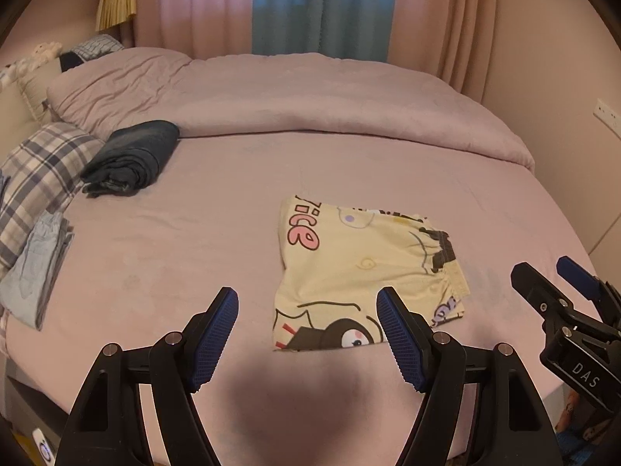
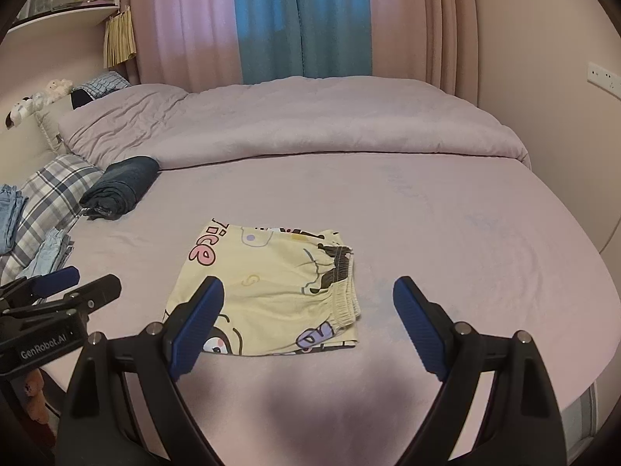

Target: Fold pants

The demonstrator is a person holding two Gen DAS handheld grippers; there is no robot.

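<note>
The pants (image 1: 361, 272) are soft pale-yellow cotton printed with cartoon figures and pink letters, folded into a rough square with the gathered elastic waistband on the right side. They lie flat near the middle of the bed (image 1: 233, 202), on a smooth mauve sheet. Far behind, a puffy quilt (image 1: 310, 97) of the same colour is bunched up. At the far left a dark blue garment (image 1: 132, 159) sits folded beside a plaid pillow (image 1: 42, 171).

The left gripper (image 1: 306, 334) hovers above the near edge of the pants, ribbed blue pads spread wide, holding nothing. The right gripper (image 2: 306, 326) is likewise released and wide apart, over the near right of the pants, touching nothing.
</note>
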